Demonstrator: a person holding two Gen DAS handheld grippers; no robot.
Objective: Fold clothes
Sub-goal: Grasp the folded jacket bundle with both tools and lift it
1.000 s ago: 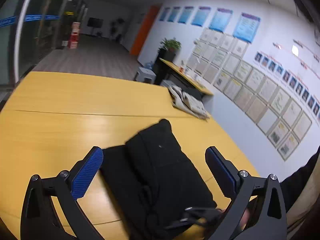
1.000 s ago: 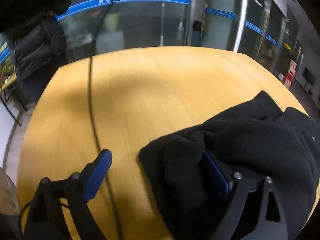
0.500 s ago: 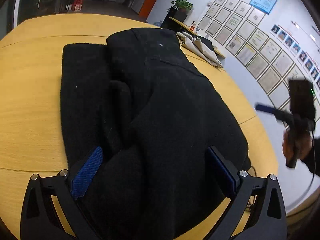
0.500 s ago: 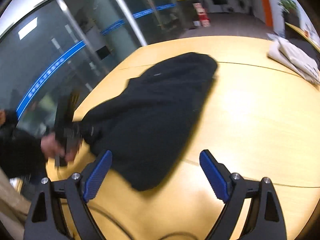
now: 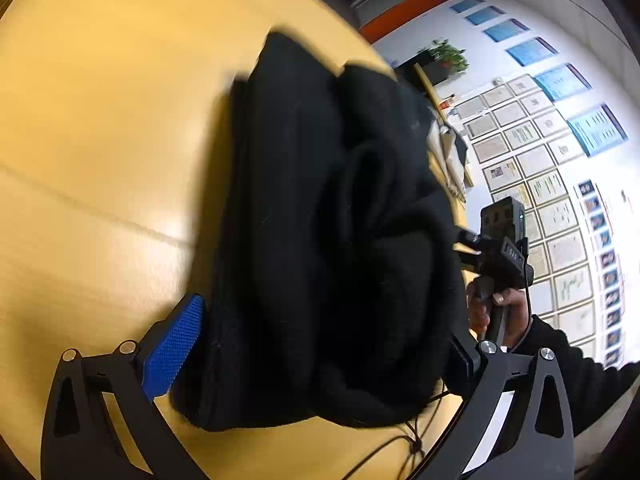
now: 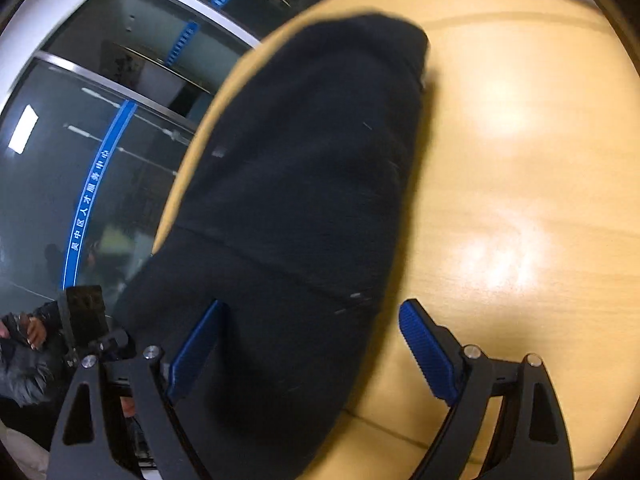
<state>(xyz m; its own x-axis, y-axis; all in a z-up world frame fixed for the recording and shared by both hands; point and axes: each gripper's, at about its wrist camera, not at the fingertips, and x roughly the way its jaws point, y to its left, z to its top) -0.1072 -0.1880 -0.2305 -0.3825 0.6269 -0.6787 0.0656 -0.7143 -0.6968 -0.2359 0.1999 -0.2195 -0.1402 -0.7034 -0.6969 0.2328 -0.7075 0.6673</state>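
Observation:
A black fleece garment (image 5: 336, 248) lies folded in a thick bundle on the yellow wooden table (image 5: 100, 140). My left gripper (image 5: 320, 344) is open, its jaws astride the bundle's near end; the right finger is partly hidden behind the cloth. In the right wrist view the same garment (image 6: 304, 200) stretches away from me. My right gripper (image 6: 316, 356) is open over the garment's near end, with the left pad (image 6: 196, 352) against the cloth and the right pad (image 6: 428, 356) over bare table. The right gripper also shows in the left wrist view (image 5: 500, 248), beside the bundle.
A light-coloured folded garment (image 5: 448, 156) lies on the table's far side. Thin black cables (image 5: 404, 444) run along the near table edge. Glass walls (image 6: 80, 140) stand beyond the table's rim. A wall of framed papers (image 5: 540, 184) is to the right.
Both grippers have come in closer and tilted over the garment. The right gripper, which was off to the side of the bundle, now straddles its near end. Both views are blurred by motion.

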